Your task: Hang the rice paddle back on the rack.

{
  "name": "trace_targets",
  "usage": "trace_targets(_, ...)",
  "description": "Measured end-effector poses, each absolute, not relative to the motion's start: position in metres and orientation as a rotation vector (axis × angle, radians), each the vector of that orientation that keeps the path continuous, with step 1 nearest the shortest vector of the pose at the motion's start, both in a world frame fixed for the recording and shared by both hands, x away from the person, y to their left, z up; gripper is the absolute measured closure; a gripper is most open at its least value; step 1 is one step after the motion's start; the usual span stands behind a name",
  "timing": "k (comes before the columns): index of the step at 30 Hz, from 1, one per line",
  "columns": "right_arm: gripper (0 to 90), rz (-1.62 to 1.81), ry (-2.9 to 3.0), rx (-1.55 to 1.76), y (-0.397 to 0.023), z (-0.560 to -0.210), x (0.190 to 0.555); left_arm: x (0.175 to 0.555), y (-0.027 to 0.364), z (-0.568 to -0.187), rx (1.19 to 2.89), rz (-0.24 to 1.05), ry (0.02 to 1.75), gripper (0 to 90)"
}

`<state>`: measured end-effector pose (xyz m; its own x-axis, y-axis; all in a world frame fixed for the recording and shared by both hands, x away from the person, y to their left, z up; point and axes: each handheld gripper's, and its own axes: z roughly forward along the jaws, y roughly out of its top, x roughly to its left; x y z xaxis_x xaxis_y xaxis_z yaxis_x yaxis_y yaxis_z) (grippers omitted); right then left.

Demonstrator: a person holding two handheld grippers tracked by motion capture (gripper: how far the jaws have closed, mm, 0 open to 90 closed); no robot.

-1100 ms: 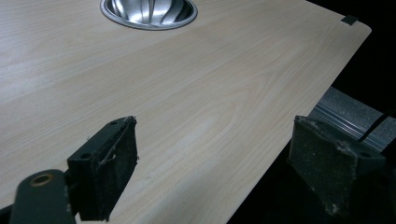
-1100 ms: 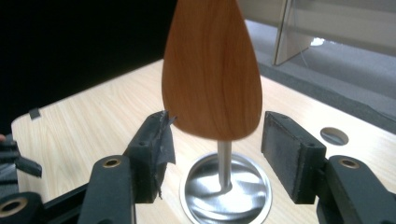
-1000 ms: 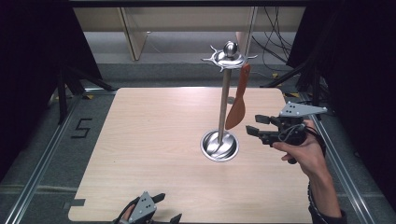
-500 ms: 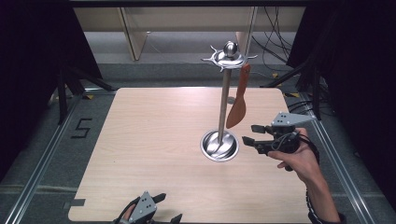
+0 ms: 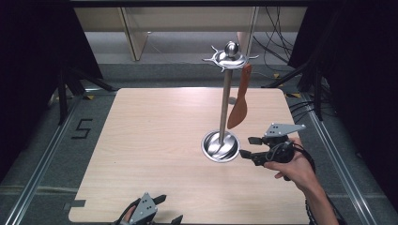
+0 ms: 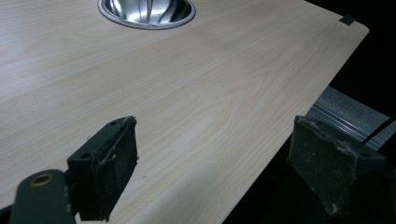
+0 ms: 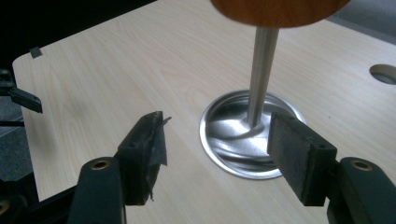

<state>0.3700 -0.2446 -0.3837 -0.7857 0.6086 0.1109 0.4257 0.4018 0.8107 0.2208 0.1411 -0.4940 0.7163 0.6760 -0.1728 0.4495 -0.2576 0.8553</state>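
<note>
A metal stand rises from a round dished base [image 5: 219,146] on the wooden table [image 5: 155,140], its pole [image 5: 225,103] ending in a hooked crown [image 5: 230,57]. A brown wooden spatula [image 5: 239,105] hangs from one hook, blade down. My right gripper [image 5: 247,146] is held low just right of the base, pointing at it. Its jaws have just been opening and stand open with nothing between them. In the right gripper view the base [image 7: 224,140] and pole lie beyond the jaws [image 7: 215,154], with the spatula blade [image 7: 275,11] overhead. My left gripper [image 5: 170,208] rests open at the table's near edge.
A small round hole [image 5: 232,100] sits in the table behind the stand. A taped "5" [image 5: 80,128] marks the floor at the left. Metal rails run along both sides, and cables [image 5: 281,37] lie at the back right. In the left gripper view the near right table corner [image 6: 348,23] is close.
My right gripper has sunk toward the table beside the stand's base, drifting slightly nearer, and its jaws stand wider. The left gripper, the stand and the spatula have kept still.
</note>
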Motion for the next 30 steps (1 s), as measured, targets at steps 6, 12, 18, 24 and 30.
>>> trace_targets(6,37.1,1.31,2.471,0.946,-0.242,-0.39,0.37,0.22,0.144,-0.493,1.899,0.289,0.862,14.6)
trace_targets(12,36.3,1.316,2.47,0.93,-0.24,-0.392,0.37,0.221,0.144,-0.493,1.894,0.293,0.834,14.7)
trace_targets(18,35.0,1.316,2.468,0.958,-0.239,-0.397,0.368,0.22,0.144,-0.493,1.898,0.293,0.836,14.7)
trace_targets(24,33.8,1.302,2.488,0.956,-0.241,-0.403,0.367,0.219,0.143,-0.493,1.887,0.288,0.866,14.7)
trace_targets(30,32.7,1.286,2.513,0.972,-0.242,-0.408,0.363,0.219,0.144,-0.493,1.898,0.29,0.862,14.6)
